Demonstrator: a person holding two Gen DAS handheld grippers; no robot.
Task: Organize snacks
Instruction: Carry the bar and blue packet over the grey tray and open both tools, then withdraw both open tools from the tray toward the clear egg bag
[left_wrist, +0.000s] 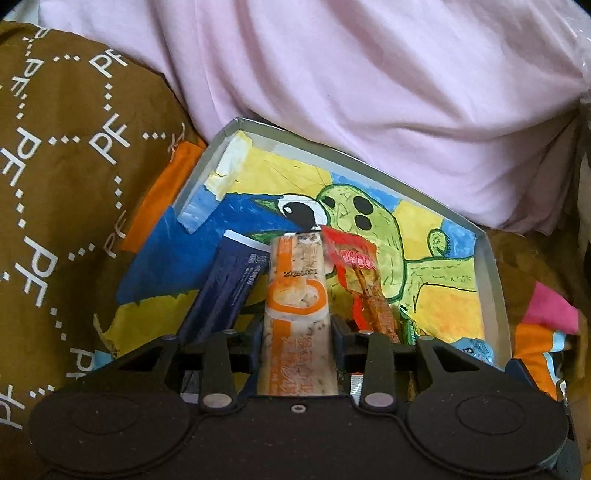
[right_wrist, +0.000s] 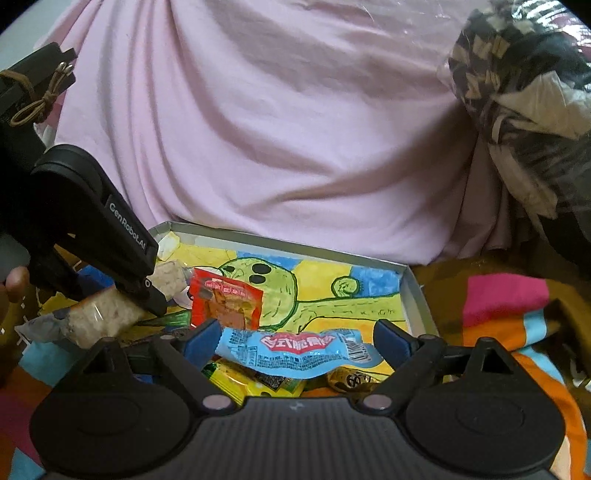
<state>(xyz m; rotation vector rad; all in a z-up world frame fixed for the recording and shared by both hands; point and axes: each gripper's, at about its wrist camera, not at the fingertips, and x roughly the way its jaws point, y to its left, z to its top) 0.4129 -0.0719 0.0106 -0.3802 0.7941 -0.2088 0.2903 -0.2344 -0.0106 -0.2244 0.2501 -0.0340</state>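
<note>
Across the left of the right wrist view, the left tool (right_wrist: 157, 301) reaches down over the shallow painted tray (right_wrist: 415, 295), its jaws on either side of an orange-and-white snack bar (left_wrist: 295, 306). In its own view the pads sit against the bar's wrapper, so I judge it clamped, though loosely. A dark blue packet (left_wrist: 229, 284) lies just left of the bar, and a red packet (left_wrist: 351, 258) just right. Further right, the right tool (right_wrist: 295, 341) hangs with jaws well apart on either side of a light blue packet (right_wrist: 295, 350), not pressing on it. The step looks like setting the bar into the tray; next, the left tool needs to let go and back away. Brown printed bedding (left_wrist: 55, 184) and pink fabric (left_wrist: 369, 92) surround the tray, so the surface is likely a bed.
</note>
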